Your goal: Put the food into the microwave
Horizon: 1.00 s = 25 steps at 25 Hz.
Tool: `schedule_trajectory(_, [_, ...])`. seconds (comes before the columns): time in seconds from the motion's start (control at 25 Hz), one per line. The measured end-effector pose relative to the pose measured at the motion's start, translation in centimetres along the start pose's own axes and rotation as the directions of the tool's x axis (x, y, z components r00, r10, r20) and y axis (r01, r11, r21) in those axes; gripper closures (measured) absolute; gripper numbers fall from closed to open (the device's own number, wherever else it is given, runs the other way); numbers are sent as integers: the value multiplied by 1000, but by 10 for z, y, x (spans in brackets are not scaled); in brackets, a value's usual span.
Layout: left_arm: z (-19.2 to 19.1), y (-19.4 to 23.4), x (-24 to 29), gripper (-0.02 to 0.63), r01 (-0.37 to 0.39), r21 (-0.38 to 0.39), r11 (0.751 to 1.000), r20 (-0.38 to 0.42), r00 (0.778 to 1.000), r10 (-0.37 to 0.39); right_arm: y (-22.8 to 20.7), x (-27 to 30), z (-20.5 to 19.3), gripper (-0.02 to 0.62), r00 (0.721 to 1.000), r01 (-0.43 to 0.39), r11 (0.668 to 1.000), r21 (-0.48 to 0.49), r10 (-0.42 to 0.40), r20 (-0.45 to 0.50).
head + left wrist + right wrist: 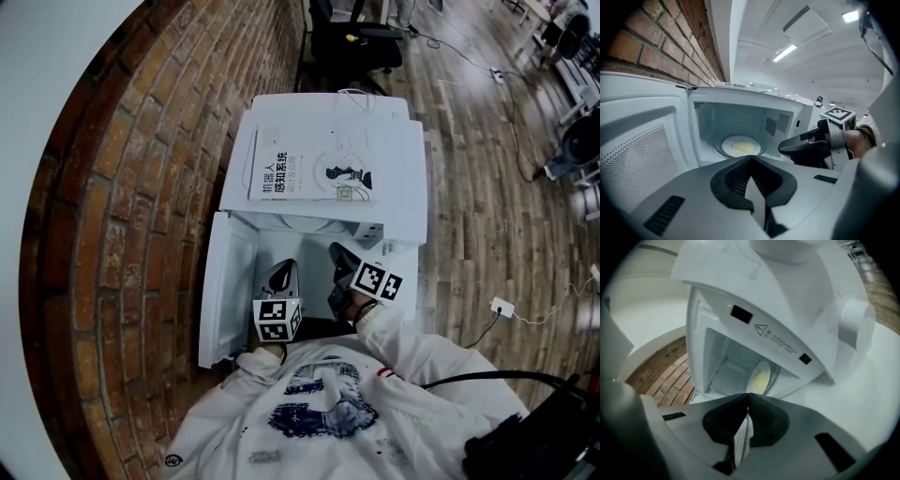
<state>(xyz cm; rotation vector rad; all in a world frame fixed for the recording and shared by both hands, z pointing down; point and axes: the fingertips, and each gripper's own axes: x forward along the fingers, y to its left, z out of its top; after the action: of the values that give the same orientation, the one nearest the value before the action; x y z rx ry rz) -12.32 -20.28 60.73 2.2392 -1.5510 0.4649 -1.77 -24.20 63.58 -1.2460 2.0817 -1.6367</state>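
The white microwave stands with its door swung open to the left. Inside, a white plate of yellow food rests on the turntable; the right gripper view also shows the plate in the cavity. My left gripper hangs just in front of the opening, its jaws shut with nothing between them. My right gripper is beside it at the right of the opening and a little further in, also shut and empty. From the left gripper view, the right gripper appears near the cavity's right wall.
A white book lies on top of the microwave. A brick wall runs along the left, close to the open door. A black office chair stands behind on the wooden floor. A socket with a cable lies at the right.
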Motion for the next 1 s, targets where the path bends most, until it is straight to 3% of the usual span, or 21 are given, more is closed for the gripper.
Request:
schedule_trajectory(0.16, [13,-6,-13,598,-3,11,1000,14,1000,3,30,-22,-2,578,996,-63,975,-211,49,-74])
schedule_trajectory(0.32, [32,-14,-24,598,-4,54,999,38,999,2,61,-47,3,580,993,-92,886,-455,49,-106])
schedule_trajectory(0.44, [51,-22,-36,598,0,94,996,64,998,-6,79,-66,7,580,994,-95,816,-570,42,-105])
schedule_trajectory(0.84, [87,-33,-73,598,-19,117,993,96,995,8,131,-118,30,581,997,-75,676,-733,74,-33])
schedule_trajectory(1.0, [98,-40,-82,598,-18,122,992,120,993,4,143,-128,38,581,995,-69,676,-734,99,-2])
